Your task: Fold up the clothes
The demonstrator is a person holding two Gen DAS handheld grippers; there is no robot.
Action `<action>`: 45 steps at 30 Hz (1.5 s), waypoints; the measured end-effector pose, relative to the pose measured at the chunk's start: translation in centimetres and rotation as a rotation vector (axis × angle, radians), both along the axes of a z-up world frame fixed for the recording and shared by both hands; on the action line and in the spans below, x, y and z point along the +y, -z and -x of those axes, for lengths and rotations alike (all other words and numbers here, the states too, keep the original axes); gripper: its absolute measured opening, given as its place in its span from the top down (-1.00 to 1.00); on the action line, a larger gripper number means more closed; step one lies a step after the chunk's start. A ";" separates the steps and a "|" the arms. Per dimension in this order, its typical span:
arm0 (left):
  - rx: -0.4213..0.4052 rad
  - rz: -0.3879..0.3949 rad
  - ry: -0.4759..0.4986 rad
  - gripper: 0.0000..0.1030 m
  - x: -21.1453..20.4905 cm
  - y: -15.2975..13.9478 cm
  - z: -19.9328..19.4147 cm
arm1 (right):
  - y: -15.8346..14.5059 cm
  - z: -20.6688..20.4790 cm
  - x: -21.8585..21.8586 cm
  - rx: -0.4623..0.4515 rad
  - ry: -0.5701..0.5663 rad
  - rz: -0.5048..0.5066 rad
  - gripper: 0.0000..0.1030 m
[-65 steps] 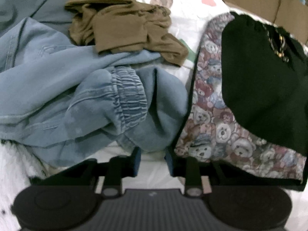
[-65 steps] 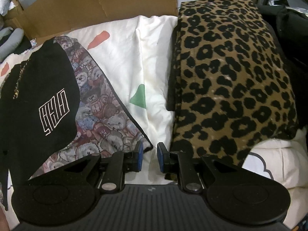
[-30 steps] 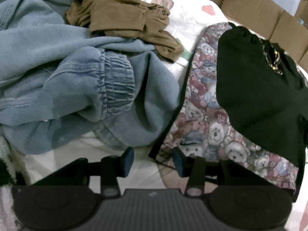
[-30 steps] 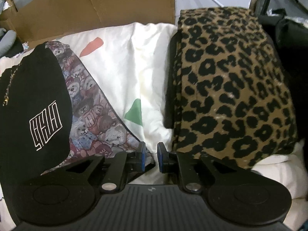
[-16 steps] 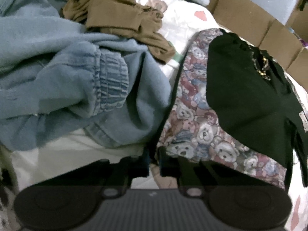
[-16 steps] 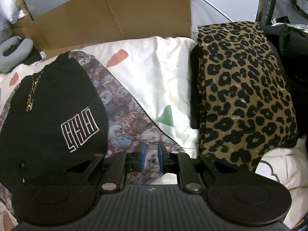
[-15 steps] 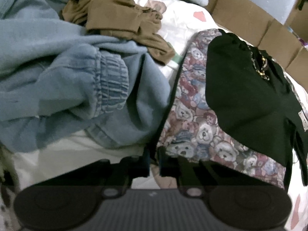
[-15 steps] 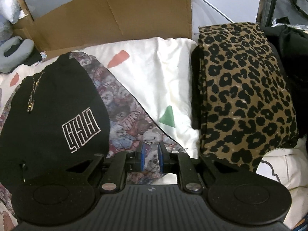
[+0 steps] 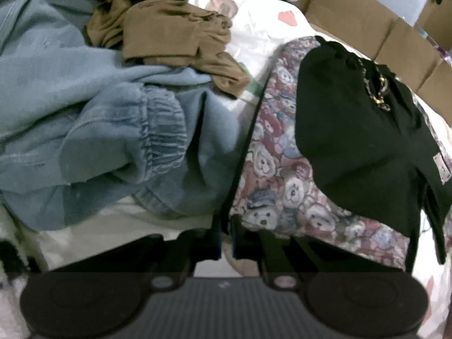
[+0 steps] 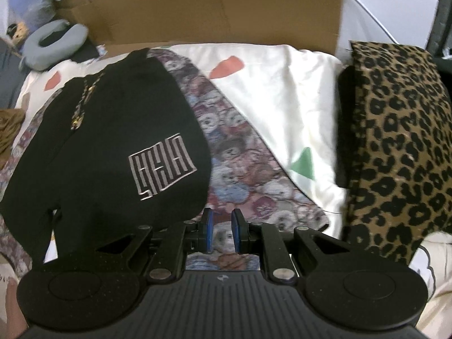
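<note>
Left gripper (image 9: 226, 236) and right gripper (image 10: 221, 230) each clamp a near edge of the teddy-bear-print garment (image 9: 271, 175) (black hooded top (image 10: 113, 152) lying on it), spread on the cream bedsheet (image 10: 282, 99); folded leopard-print cloth (image 10: 395, 147) beside.

Five garments: bear-print (image 9: 282, 175), black (image 10: 113, 130), denim (image 9: 99, 130), brown (image 9: 169, 28), leopard (image 10: 395, 130).

1. Teddy-bear garment (image 9: 285, 175): woven printed cloth, matt.
2. Black top (image 10: 118, 147): matt knit with raised embroidered emblem.
3. Blue sweatshirt (image 9: 84, 130): soft fleecy cloth, ribbed cuff.
4. Cardboard (image 10: 214, 8): plain brown, dull.
5. Leopard-print cloth (image 10: 401, 141): matt.
</note>
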State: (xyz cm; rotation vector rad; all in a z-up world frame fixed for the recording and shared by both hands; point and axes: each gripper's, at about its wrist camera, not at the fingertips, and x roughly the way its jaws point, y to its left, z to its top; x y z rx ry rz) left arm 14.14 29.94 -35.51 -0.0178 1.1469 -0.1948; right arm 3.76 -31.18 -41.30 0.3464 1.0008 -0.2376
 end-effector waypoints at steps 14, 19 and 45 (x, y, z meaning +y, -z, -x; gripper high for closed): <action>0.041 -0.014 0.076 0.88 -5.7 -5.6 -0.8 | -0.3 0.1 1.5 -0.076 -0.031 -0.075 -0.16; 0.066 -0.023 0.100 0.88 -8.6 -6.6 -1.5 | -0.1 0.1 1.4 -0.117 -0.026 -0.121 -0.26; 0.080 0.071 0.297 0.89 -24.7 -10.0 -3.3 | -3.2 0.2 2.2 -0.315 -0.177 -0.229 -0.46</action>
